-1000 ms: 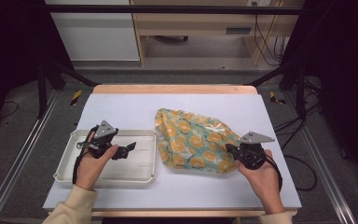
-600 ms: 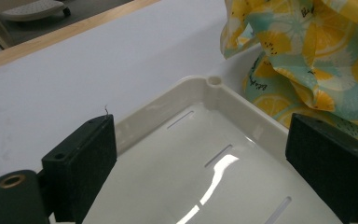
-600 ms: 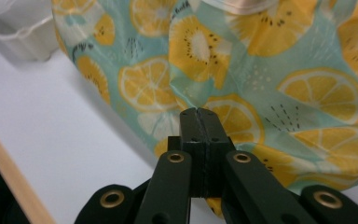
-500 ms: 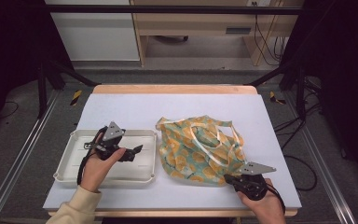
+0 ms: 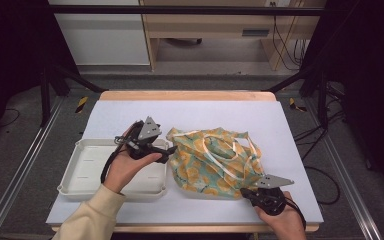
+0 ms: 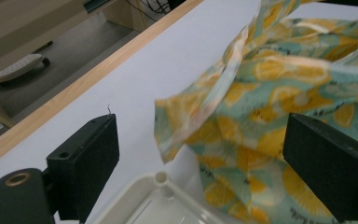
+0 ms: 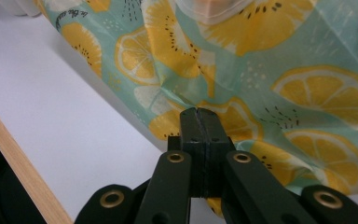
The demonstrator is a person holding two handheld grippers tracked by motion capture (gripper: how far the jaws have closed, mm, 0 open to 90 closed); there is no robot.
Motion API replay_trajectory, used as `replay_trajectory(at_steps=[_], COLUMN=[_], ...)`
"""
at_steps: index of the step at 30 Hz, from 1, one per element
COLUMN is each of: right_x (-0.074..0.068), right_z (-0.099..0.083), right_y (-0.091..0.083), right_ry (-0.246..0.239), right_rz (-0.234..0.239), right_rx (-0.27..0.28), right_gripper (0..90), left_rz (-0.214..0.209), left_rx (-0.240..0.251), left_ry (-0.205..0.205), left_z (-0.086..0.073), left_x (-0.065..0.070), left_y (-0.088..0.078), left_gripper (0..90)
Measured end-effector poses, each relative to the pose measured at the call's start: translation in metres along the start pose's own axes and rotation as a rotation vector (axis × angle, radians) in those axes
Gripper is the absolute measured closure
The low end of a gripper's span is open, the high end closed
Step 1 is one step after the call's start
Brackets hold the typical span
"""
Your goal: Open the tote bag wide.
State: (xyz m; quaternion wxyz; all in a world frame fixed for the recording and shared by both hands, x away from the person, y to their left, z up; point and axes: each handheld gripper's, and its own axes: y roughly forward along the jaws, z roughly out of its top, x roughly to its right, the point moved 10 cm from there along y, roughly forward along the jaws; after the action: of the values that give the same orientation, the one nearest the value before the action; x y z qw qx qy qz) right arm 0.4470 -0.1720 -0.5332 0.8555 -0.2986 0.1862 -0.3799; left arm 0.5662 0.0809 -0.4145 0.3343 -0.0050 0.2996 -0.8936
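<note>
The cloth bag [image 5: 215, 162] carries a lemon-slice print on pale green, and there is small dark lettering along its edge in the right gripper view, too blurred and cut off to read. It lies crumpled on the white table [image 5: 200, 112], right of centre and toward the near edge, with its cream handles [image 5: 227, 145] looped loosely on top. Its long axis runs from the far left, by the tray, to the near right corner.

The right gripper [image 5: 252, 192] sits at that near right corner, its jaws pressed tight together on a pinch of the fabric; the right gripper view shows the two black pads meeting with the cloth coming out from between them.

The left gripper [image 5: 167, 150] hovers over the right rim of the white tray [image 5: 80, 175], pointing right toward the bag's left corner. Its jaws stand wide apart, with nothing gripped; a raised flap of the bag lies just ahead of them.
</note>
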Motion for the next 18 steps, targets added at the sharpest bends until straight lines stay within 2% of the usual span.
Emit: replay_trajectory(at_steps=[6, 7, 9, 10, 11, 12, 14, 17, 18], right_x=[0.002, 0.002, 0.001, 0.001, 0.001, 0.001, 0.002, 0.002, 0.002], right_z=[-0.002, -0.001, -0.001, -0.001, -0.001, -0.001, -0.001, -0.001, -0.001], right_y=[0.0, -0.001, -0.001, -0.001, -0.001, -0.001, -0.001, -0.002, -0.003], right_ry=[0.001, 0.002, 0.003, 0.003, 0.002, 0.002, 0.004, 0.004, 0.008], right_rz=[-0.003, -0.003, -0.004, -0.004, -0.004, -0.004, -0.006, -0.007, -0.006], right_rx=[-0.005, -0.001, 0.0, 0.0, 0.001, 0.001, 0.002, 0.005, 0.004], right_gripper=[90.0, 90.0, 90.0, 90.0, 90.0, 90.0, 90.0, 90.0, 90.0], left_rz=[-0.038, -0.071, -0.086, -0.086, -0.095, -0.095, -0.088, -0.083, -0.085], left_rx=[-0.016, -0.024, -0.04, -0.04, -0.067, -0.067, -0.093, -0.096, -0.097], left_ry=[-0.006, -0.01, -0.008, -0.008, 0.004, 0.004, 0.016, 0.012, 0.008], left_z=[0.006, 0.006, 0.003, 0.003, 0.0, 0.0, -0.005, -0.008, -0.011], left_x=[0.001, 0.006, 0.011, 0.011, 0.014, 0.014, 0.016, 0.016, 0.017], left_y=[0.018, 0.023, 0.027, 0.027, 0.029, 0.029, 0.032, 0.032, 0.031], left_gripper=[13.9, 15.9, 19.2, 23.1, 30.6, 34.3, 47.3, 67.3, 67.3])
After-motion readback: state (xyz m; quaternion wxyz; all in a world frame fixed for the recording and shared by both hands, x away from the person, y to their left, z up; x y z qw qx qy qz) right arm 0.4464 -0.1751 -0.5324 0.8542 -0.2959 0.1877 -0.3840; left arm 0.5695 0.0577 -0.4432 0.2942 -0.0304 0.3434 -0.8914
